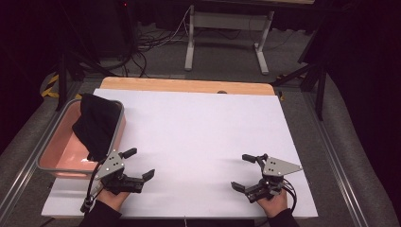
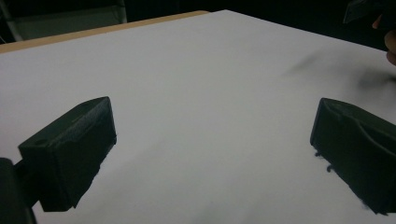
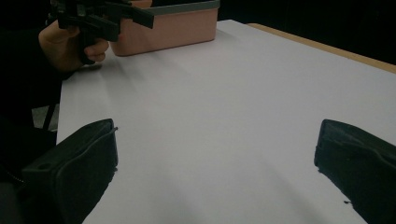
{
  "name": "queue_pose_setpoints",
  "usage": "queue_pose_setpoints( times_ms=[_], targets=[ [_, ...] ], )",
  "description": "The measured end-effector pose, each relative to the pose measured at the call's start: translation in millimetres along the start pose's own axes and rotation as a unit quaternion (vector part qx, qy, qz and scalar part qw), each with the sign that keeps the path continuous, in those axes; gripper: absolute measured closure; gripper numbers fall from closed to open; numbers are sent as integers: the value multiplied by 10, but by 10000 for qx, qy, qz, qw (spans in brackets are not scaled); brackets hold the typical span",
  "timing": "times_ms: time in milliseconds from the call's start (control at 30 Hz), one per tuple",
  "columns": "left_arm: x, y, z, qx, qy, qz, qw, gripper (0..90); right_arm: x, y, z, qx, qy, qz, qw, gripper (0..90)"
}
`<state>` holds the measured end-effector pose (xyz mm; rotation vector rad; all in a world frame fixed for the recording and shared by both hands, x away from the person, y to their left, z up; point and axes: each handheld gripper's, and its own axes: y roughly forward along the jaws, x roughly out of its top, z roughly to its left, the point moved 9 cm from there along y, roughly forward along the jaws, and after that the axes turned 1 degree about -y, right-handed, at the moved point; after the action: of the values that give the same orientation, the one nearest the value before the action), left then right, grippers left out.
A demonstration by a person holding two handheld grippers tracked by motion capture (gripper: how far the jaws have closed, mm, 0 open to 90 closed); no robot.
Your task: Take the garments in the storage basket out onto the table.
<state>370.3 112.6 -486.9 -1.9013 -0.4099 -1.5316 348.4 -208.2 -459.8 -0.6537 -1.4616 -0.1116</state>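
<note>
My left gripper [image 1: 138, 163] rests near the front left of the white table sheet [image 1: 198, 127], its black jaws wide apart with nothing between them. In the left gripper view, the left gripper [image 2: 212, 135] has only bare white sheet between its jaws. My right gripper [image 1: 243, 171] sits near the front right, also open and empty. The right gripper [image 3: 215, 154] frames bare sheet in its own view, where the other hand holding the left gripper [image 3: 100, 18] appears at the top left. A pink bin [image 1: 61, 151] at the left holds a black cloth [image 1: 97, 123].
The white sheet lies on a wooden tabletop [image 1: 187, 85] whose far edge shows. The pink bin [image 3: 173, 25] stands just beyond the left hand. Past the table are a white metal frame [image 1: 227, 33] and cables [image 1: 151, 40] on the floor.
</note>
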Motion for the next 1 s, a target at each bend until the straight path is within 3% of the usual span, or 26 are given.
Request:
queue_pose_setpoints(
  times_ms=[500, 600, 733, 867, 1000],
  targets=[
    [33, -10, -26, 2, 94, 107, 9999, 21, 2, -12, 6, 39, 24, -33, 10000, 4],
    [37, -15, -7, 32, 63, 146, 9999, 20, 5, -16, 10, 38, 29, -41, 10000, 4],
    [38, -16, -18, -82, -71, 170, 9998, 20, 3, -14, 11, 44, 21, -37, 10000, 5],
    [76, -35, -24, -75, 32, 157, 9998, 21, 5, -15, 13, 48, 17, -40, 10000, 5],
    [83, -39, -24, -108, -25, 214, 9997, 28, 4, -15, 12, 47, 23, -38, 10000, 5]
  ],
)
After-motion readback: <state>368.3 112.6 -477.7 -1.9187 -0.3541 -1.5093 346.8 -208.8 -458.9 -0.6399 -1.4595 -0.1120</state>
